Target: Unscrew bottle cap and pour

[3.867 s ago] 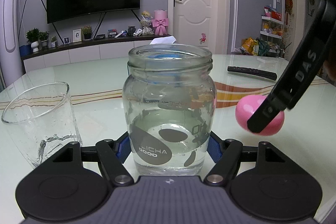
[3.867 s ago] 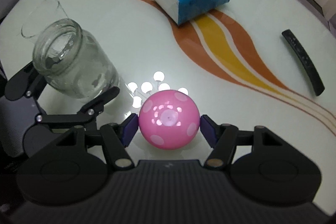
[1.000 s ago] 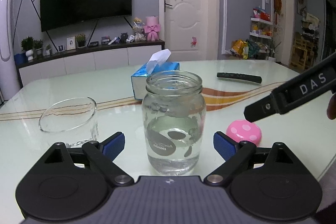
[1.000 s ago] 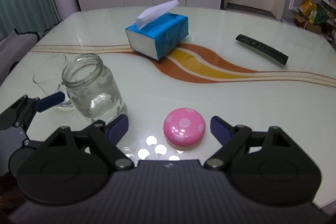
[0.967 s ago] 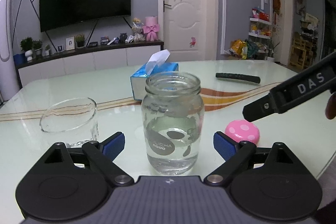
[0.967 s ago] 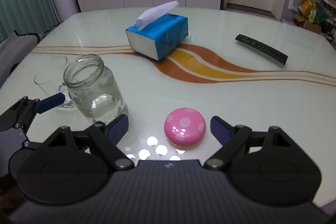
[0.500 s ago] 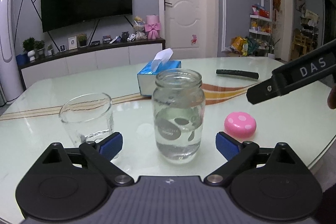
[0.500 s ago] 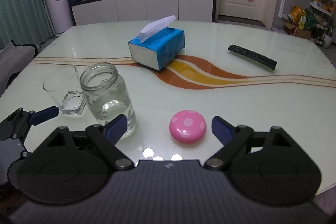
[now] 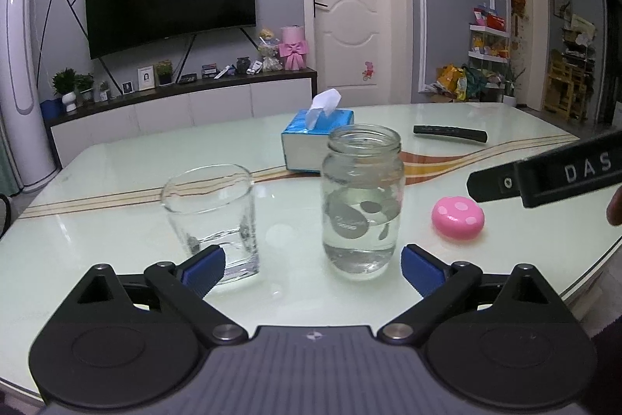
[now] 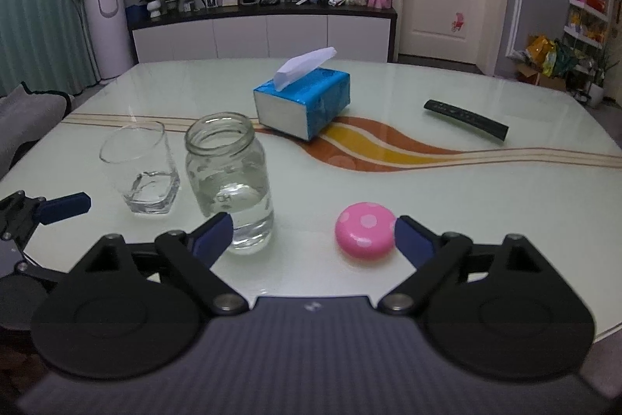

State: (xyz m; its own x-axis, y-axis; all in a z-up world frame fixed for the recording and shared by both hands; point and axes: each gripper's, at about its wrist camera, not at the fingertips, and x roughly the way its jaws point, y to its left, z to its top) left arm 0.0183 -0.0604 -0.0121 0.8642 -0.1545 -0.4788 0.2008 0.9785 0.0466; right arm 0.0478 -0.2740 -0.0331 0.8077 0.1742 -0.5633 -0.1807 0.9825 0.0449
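Note:
An uncapped glass jar [image 9: 362,201] with a little water stands upright on the pale table [image 9: 116,158], also seen in the right wrist view as the jar [image 10: 227,177]. Its pink dotted cap [image 9: 458,217] [image 10: 365,230] lies on the table to the jar's right. A clear drinking glass [image 9: 212,216] [image 10: 140,168] with a little water stands left of the jar. My left gripper [image 9: 311,265] is open, pulled back from the jar and touching nothing. My right gripper [image 10: 313,232] is open too, back from the cap and empty.
A blue tissue box [image 10: 303,102] sits behind the jar, and a black remote [image 10: 465,119] lies at the far right. The table's near right edge [image 9: 583,282] curves close to the cap. A TV cabinet and white door stand beyond the table.
Both grippers have drawn back and risen from the table, so jar, glass and cap look smaller. Earlier the left gripper let go of the jar and the right one released the cap.

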